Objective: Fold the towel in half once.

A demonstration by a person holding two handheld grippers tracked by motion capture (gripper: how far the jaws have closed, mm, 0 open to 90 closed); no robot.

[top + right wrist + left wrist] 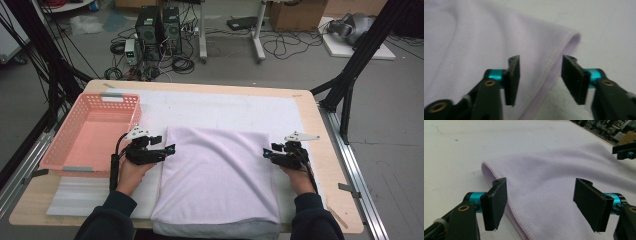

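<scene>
A folded lilac towel (220, 170) lies flat on the white mat (225, 107) in the middle of the table, its near end hanging over the front edge. My left gripper (170, 148) is at the towel's left edge near the far corner and points right. In the left gripper view the left gripper (540, 187) is open, with its jaws straddling the stitched edge of the towel (554, 170) without touching it. My right gripper (266, 152) is at the right edge and points left. The right gripper (540, 62) is open, and the hem of the towel (474, 37) runs between its jaws.
A pink plastic basket (120, 97) stands empty at the table's left side, just behind my left hand. A white foam sheet (75, 195) lies at the front left. Beyond the table are computers, cables and black frame posts on the floor.
</scene>
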